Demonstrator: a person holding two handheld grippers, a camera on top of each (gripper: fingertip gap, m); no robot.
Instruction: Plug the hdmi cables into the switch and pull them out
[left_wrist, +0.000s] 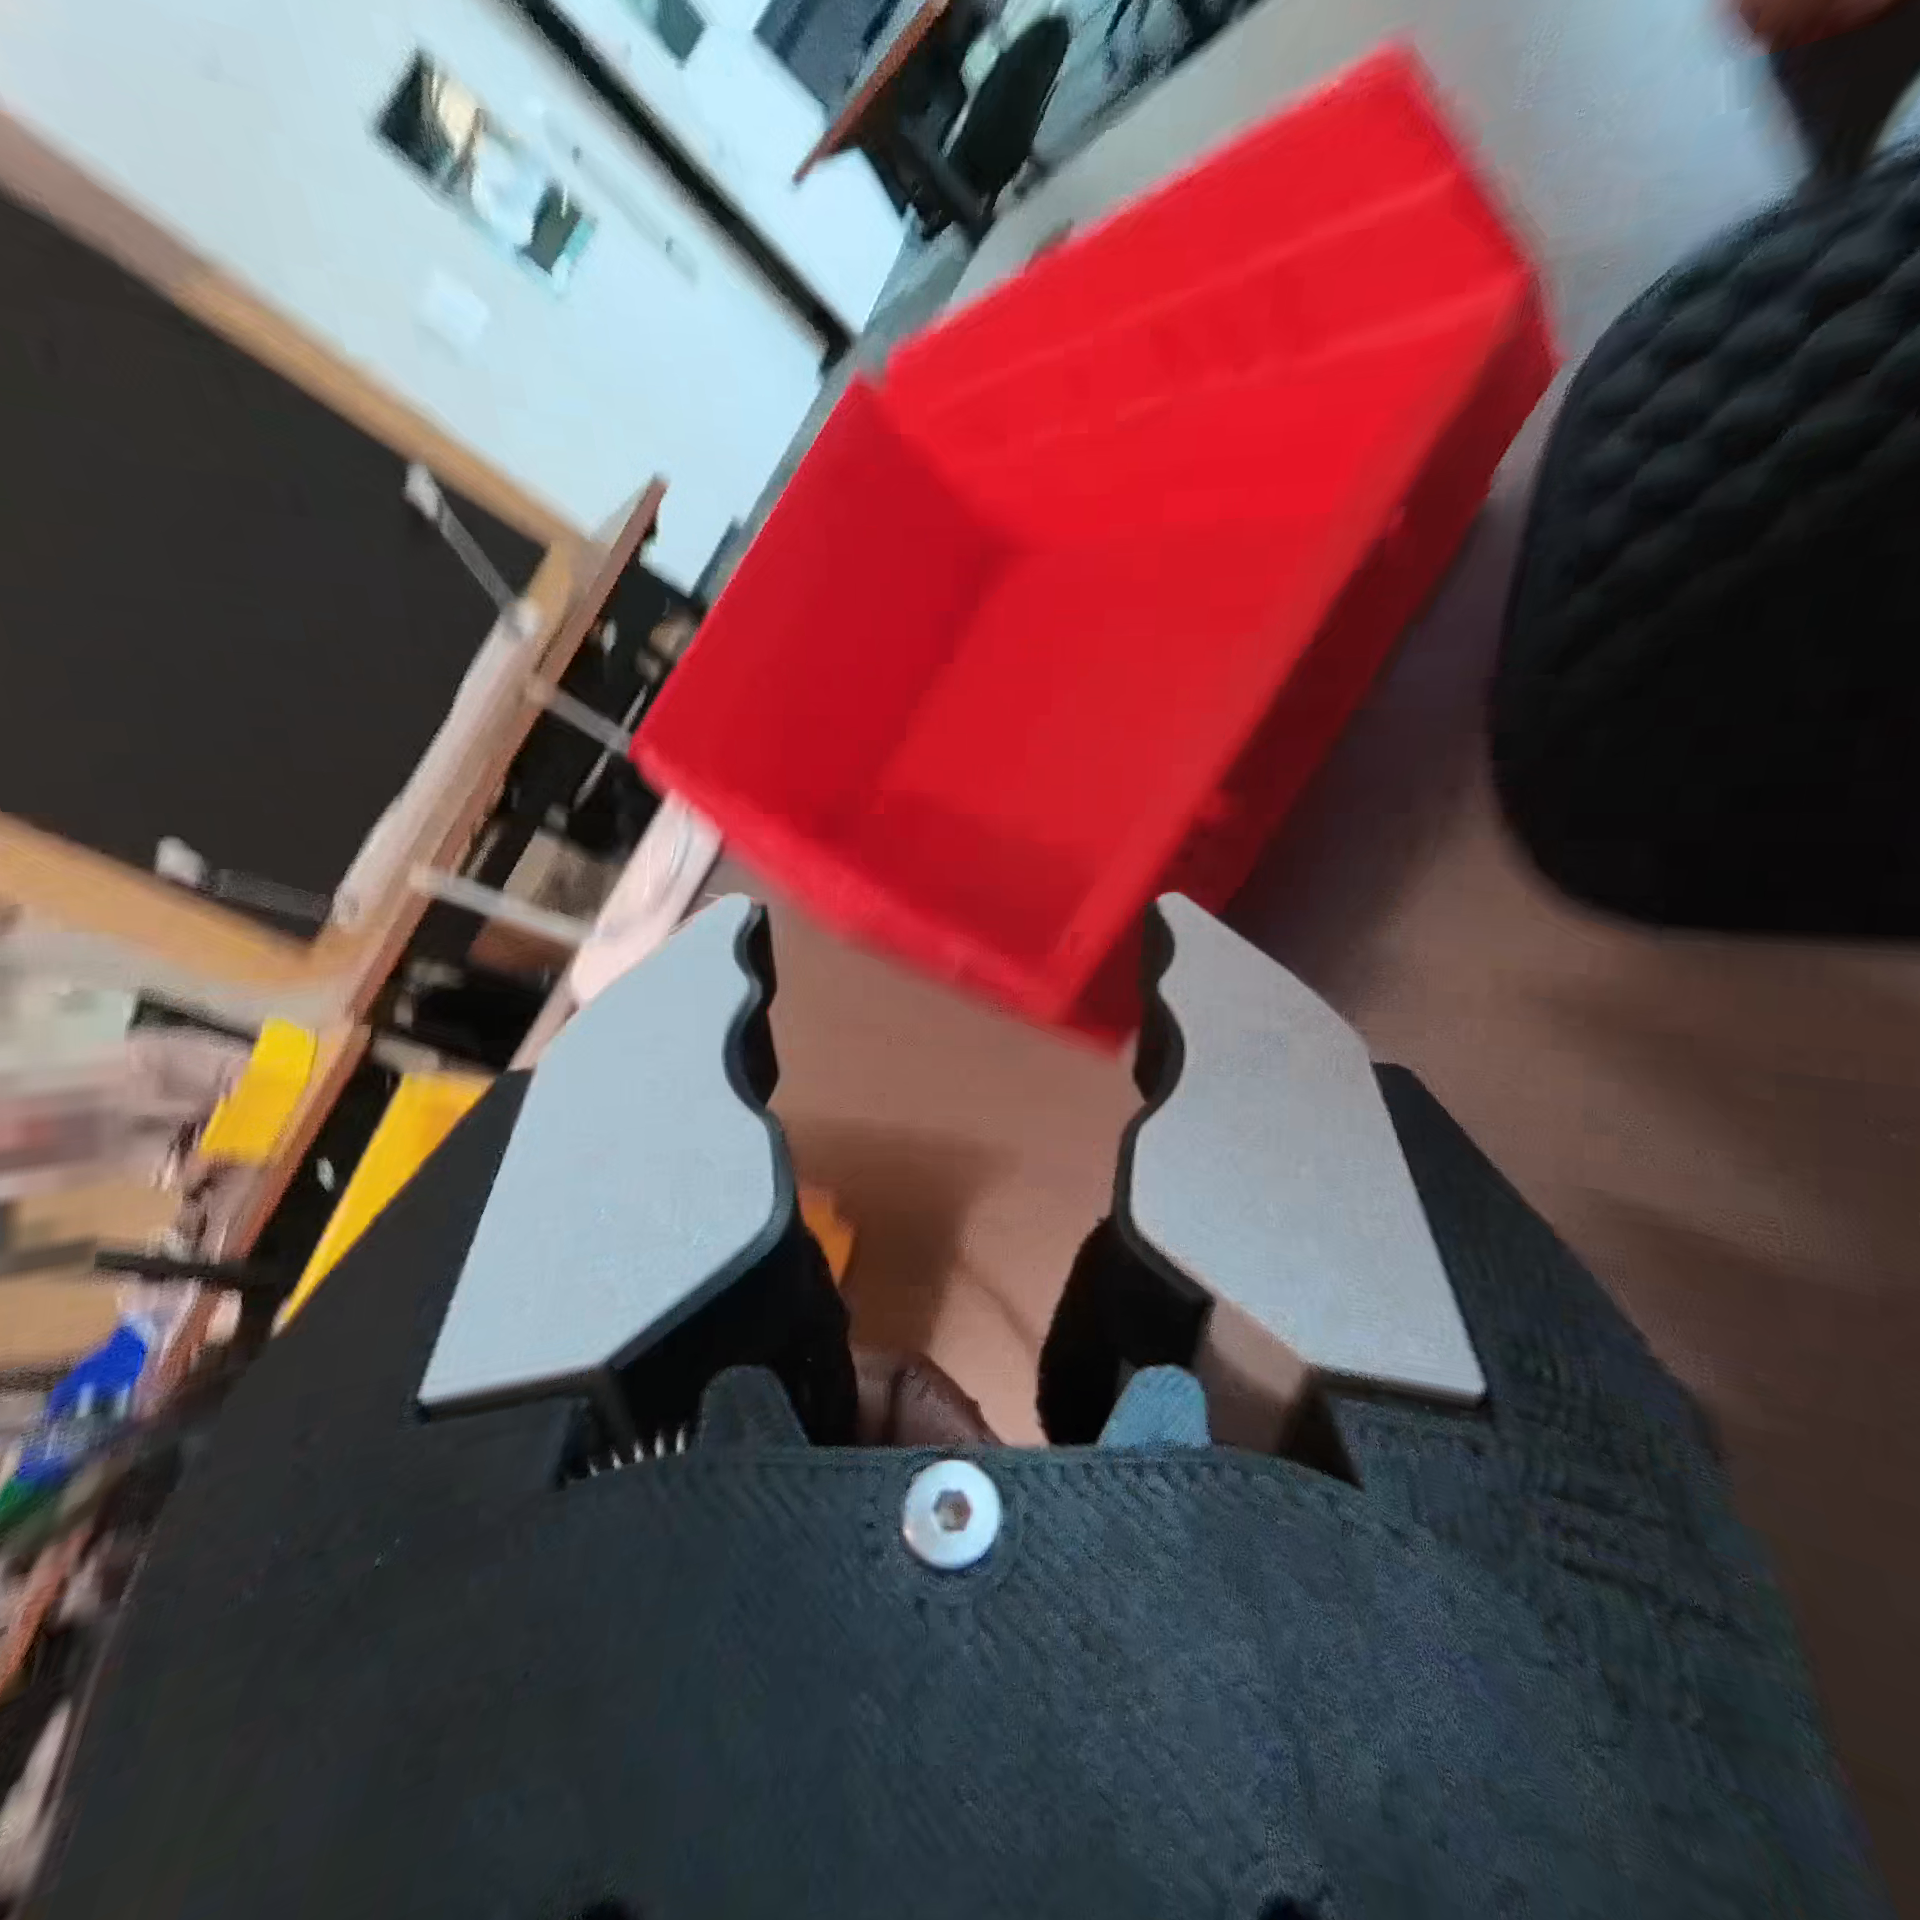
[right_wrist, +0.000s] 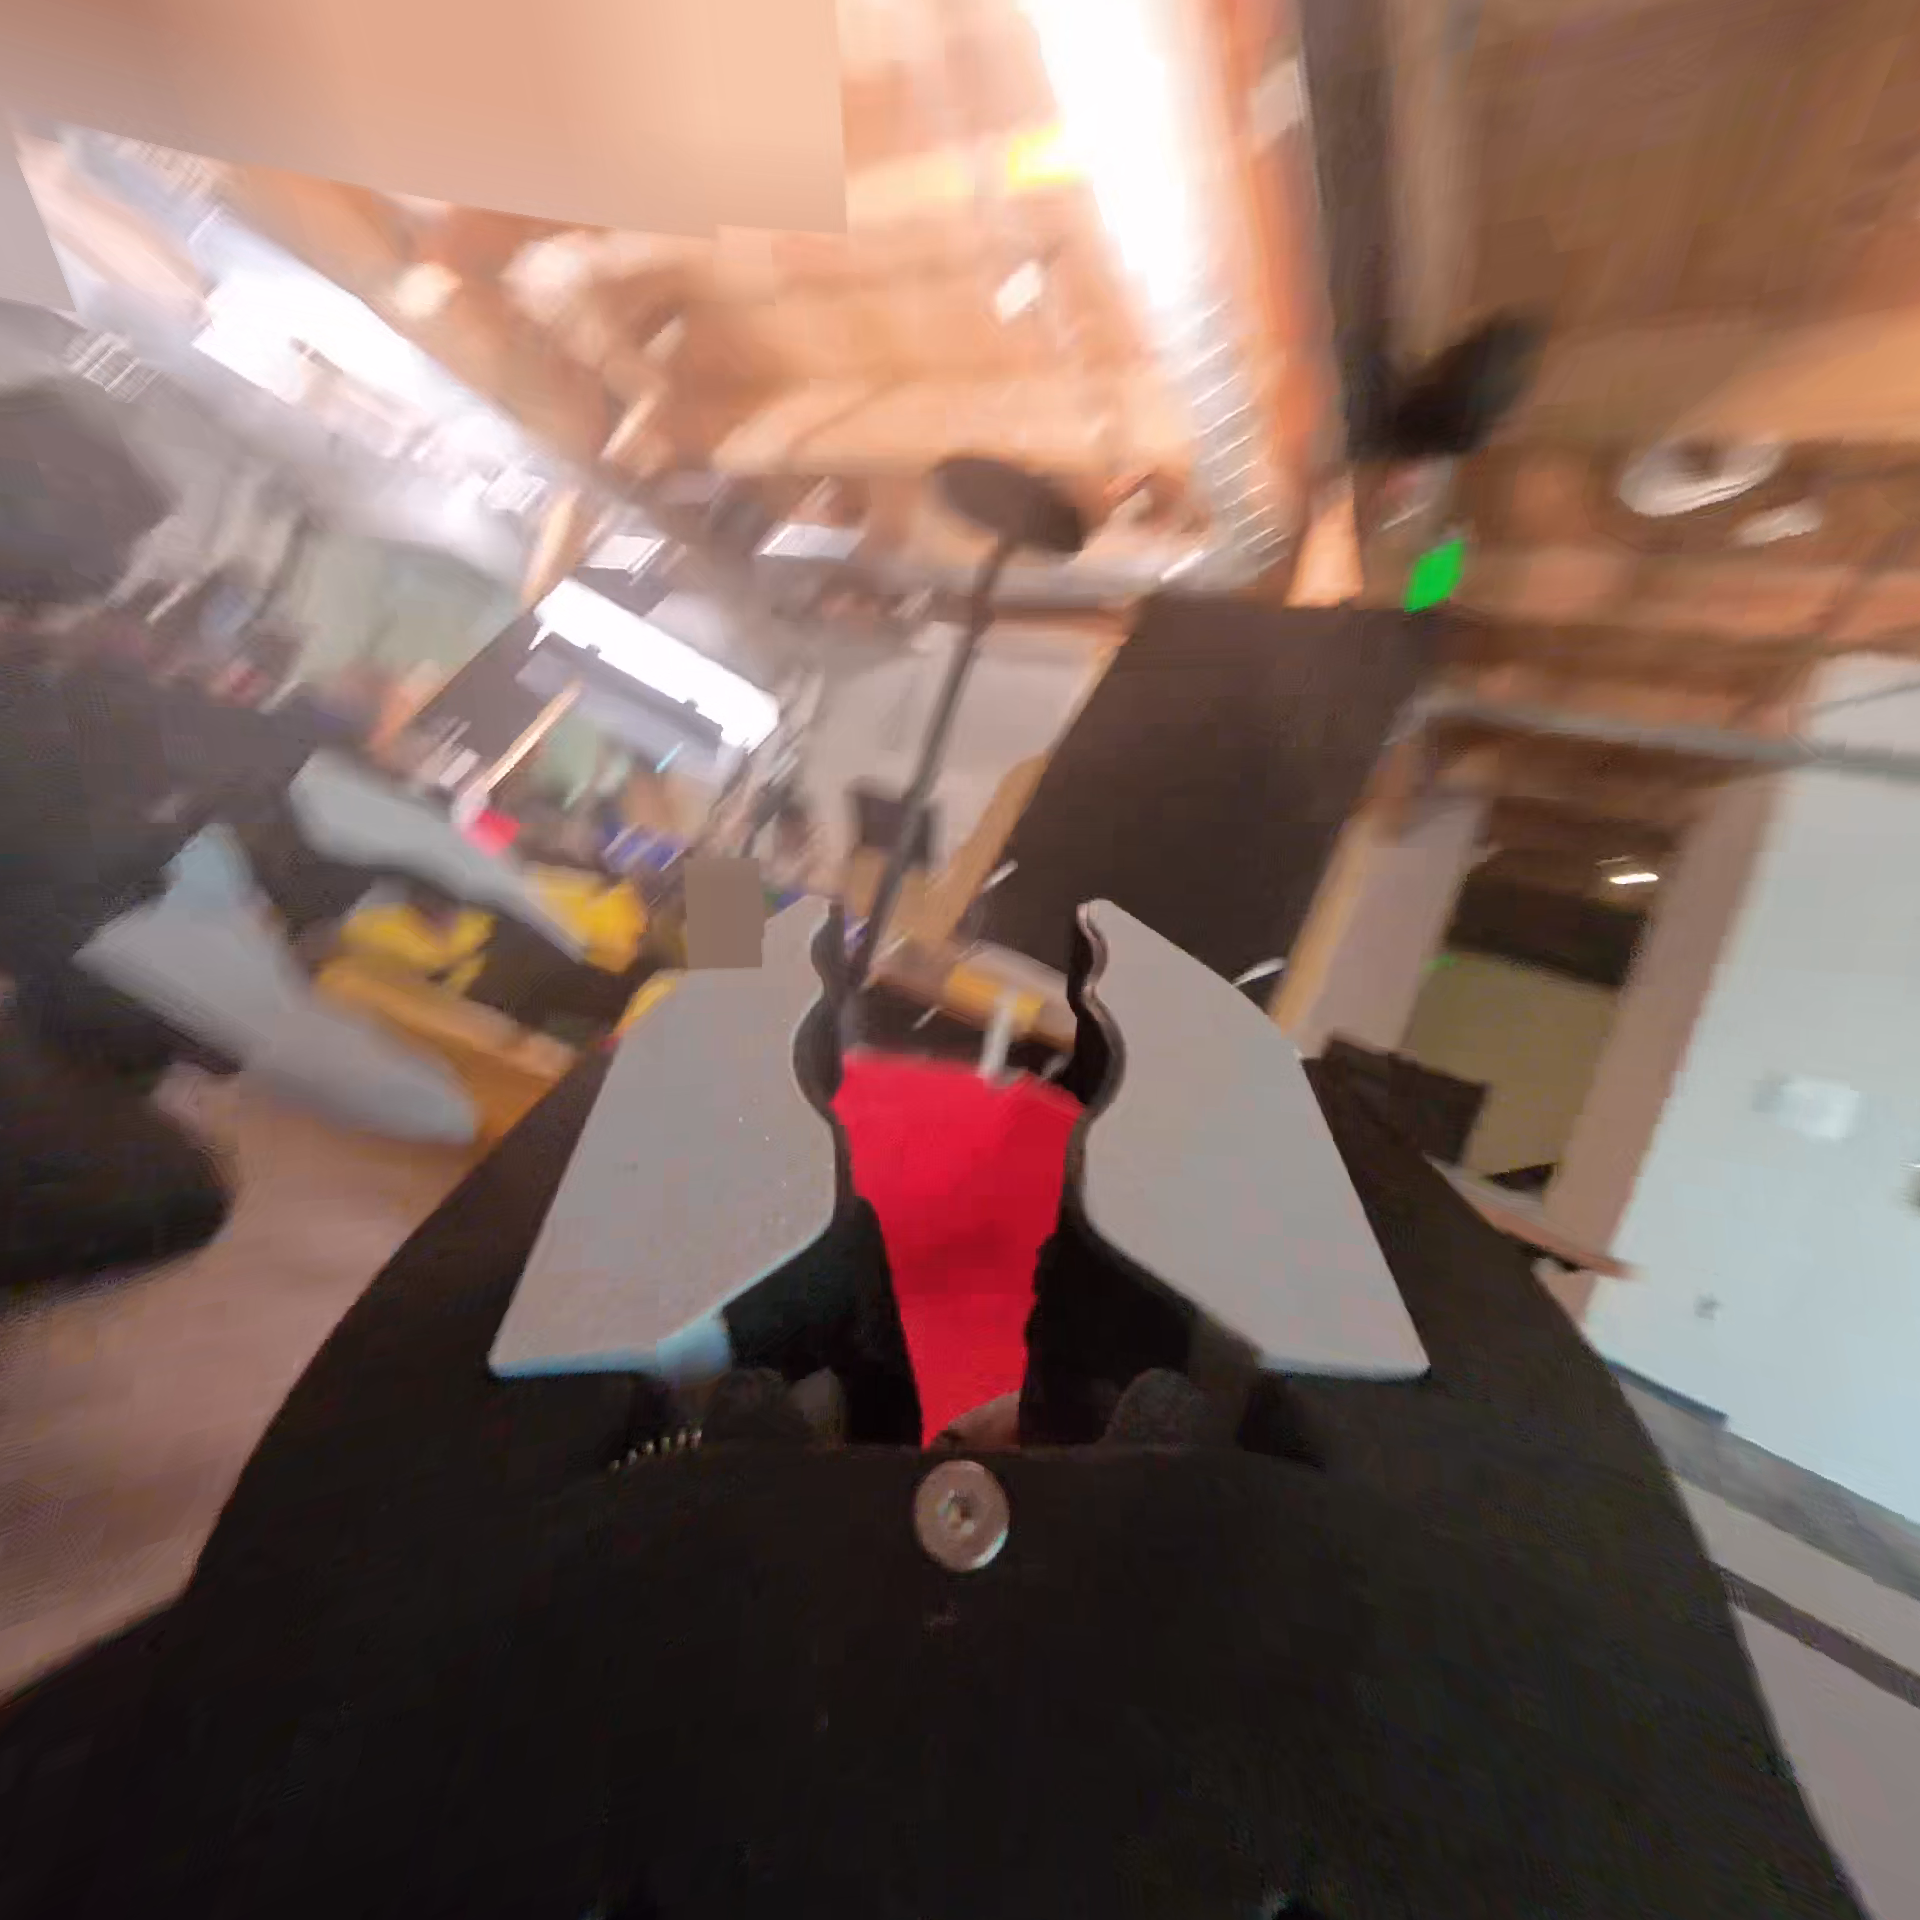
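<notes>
Left gripper (left_wrist: 956, 935): jaws spread wide, nothing between them, tilted above the brown bench (left_wrist: 1455, 1143).
Right gripper (right_wrist: 951, 935): jaws parted, holding nothing, raised and aimed out into a blurred room.
Red bin (left_wrist: 1091, 582): on the bench just ahead of the left gripper, open side facing the camera, looks empty inside; seen as a red patch (right_wrist: 951, 1174) between the right gripper's fingers.
Black textured object (left_wrist: 1725, 582): right of the bin, near it.
HDMI cables, switch: not visible in either view; place cannot be told.
Sharpness: both views motion-blurred.
</notes>
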